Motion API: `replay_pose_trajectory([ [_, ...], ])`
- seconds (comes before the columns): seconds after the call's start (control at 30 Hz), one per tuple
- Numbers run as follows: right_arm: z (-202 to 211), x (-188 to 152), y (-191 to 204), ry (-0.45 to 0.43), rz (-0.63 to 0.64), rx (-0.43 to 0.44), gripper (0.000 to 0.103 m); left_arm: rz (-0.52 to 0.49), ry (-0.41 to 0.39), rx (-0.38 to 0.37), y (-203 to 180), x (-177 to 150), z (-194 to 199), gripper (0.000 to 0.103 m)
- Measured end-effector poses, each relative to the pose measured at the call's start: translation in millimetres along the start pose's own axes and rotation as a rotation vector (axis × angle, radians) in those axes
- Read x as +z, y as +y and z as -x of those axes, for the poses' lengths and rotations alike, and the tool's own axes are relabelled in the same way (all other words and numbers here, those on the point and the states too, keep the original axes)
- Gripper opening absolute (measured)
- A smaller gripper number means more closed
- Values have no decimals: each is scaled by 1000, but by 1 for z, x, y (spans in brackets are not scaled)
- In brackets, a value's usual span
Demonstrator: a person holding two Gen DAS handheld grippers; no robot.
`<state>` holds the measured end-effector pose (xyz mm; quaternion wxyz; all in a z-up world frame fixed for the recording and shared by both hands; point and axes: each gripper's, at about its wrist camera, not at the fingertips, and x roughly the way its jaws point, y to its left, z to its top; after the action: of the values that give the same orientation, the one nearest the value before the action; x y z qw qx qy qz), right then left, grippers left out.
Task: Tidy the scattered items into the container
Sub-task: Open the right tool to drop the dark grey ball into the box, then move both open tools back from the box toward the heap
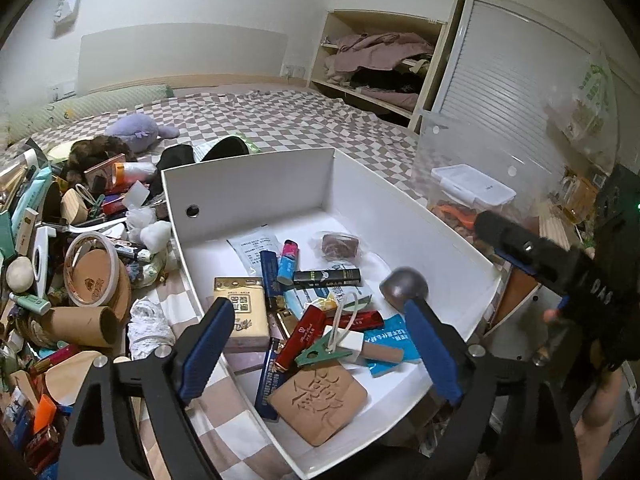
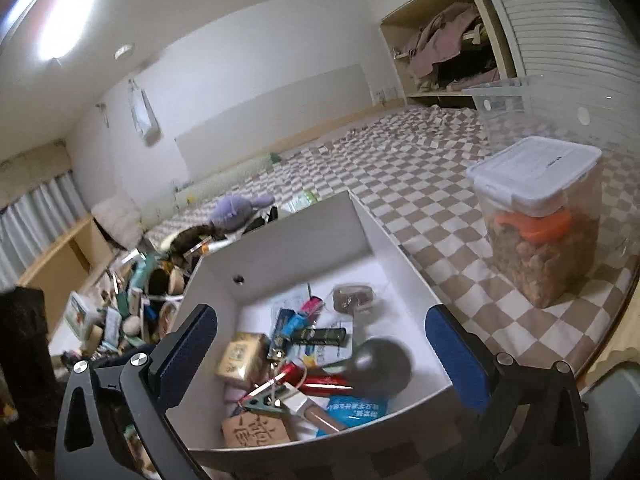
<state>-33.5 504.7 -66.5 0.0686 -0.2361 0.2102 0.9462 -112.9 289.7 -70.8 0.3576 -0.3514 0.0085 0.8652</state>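
A white open box (image 1: 248, 184) sits on the checkered bed and holds several small items: lighters, packets, a green clip, a tan engraved tile (image 1: 318, 400). A dark grey dome-shaped object (image 1: 404, 285) is in the air over the box's right side; it shows blurred in the right wrist view (image 2: 380, 364). My left gripper (image 1: 320, 344) is open and empty above the box's near end. My right gripper (image 2: 320, 348) is open over the box (image 2: 280, 240); its black body (image 1: 560, 264) shows at the right of the left wrist view.
A heap of scattered items (image 1: 72, 264) lies left of the box: tape roll, cardboard tube, tubes, cartons. A purple plush toy (image 1: 140, 128) lies behind. A clear lidded food container (image 2: 540, 216) stands right of the box, inside a clear bin. An open closet (image 1: 376, 64) is beyond.
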Motion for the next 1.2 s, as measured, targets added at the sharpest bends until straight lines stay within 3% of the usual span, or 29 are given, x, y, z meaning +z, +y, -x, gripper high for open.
replay_pose_trajectory([
  [0.07,3,1,-1,-7,-13,9,103,3,-8,6,1,0,2,98],
  [0.23,7,0,0,-32,-13,1,103,6,-22,12,1,-1,6,102],
  [0.67,8,-6,17,-81,7,11,103,65,-87,58,19,-6,27,103],
  [0.87,15,-8,39,-176,51,26,103,17,-139,113,31,-13,43,103],
  [1.2,5,-12,99,-144,195,82,103,15,-173,252,81,-21,75,103],
])
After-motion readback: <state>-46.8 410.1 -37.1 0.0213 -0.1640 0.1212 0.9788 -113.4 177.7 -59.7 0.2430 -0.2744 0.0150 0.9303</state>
